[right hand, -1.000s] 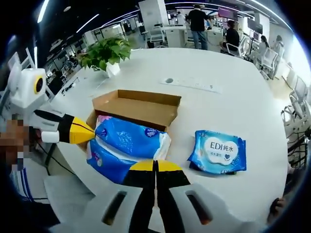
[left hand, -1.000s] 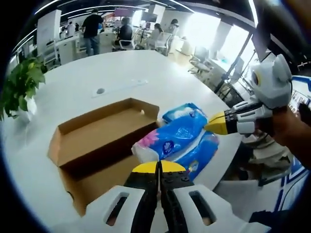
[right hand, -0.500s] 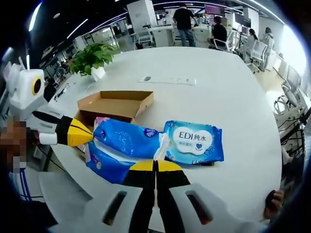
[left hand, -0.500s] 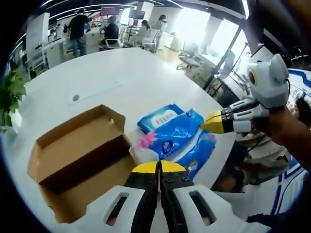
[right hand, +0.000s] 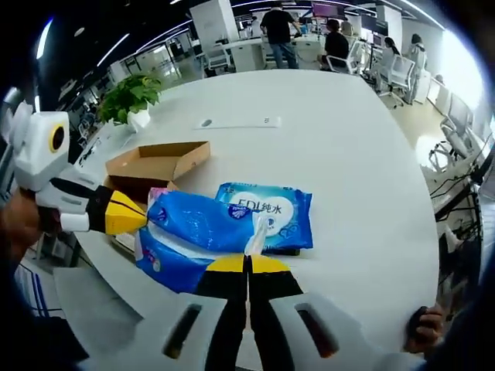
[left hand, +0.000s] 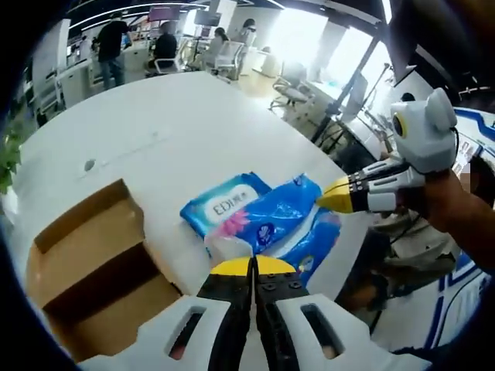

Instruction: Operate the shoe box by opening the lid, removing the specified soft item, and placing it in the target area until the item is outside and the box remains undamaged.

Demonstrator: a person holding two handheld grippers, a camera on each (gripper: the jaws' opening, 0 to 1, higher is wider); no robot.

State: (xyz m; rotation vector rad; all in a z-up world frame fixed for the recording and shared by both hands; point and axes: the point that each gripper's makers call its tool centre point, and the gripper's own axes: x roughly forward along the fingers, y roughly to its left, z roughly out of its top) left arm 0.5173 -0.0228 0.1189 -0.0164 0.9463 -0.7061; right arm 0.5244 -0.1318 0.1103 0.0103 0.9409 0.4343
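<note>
So in the left gripper view, going left to right: the open brown cardboard shoe box [left hand: 85, 270] sits at about 8 o'clock on the round white table [left hand: 178, 139], lid flap up, with plain brown board showing inside. Just right of it lies a flat light-blue pack of wet wipes [left hand: 220, 212] with "EDI" printed on it, near the middle. Overlapping that from the 4 o'clock side is the soft item, a blue plastic-wrapped bundle of tissue packs [left hand: 282, 224], completely outside the box. The left gripper [left hand: 254, 267], yellow-tipped with a white body, comes up from 6 o'clock with its jaws pressed together on the near end of the bundle's wrapper. At 3 o'clock the right gripper [left hand: 329, 199] pokes in, its yellow tips pinched on the other end.

In the right gripper view: the left gripper [right hand: 139, 220] is at 9 o'clock, clamped on the bundle's [right hand: 193, 232] left end. The shoe box [right hand: 151, 166] is behind it toward 10 o'clock, apart from the bundle, and a green potted plant [right hand: 131, 97] stands further back at 11. The bundle overlaps the wipes pack [right hand: 271, 216] near centre. The right gripper [right hand: 249, 264] rises from 6 o'clock, jaws clenched on the white crimped edge of the wrapper. People sit at desks way back at 12.
</note>
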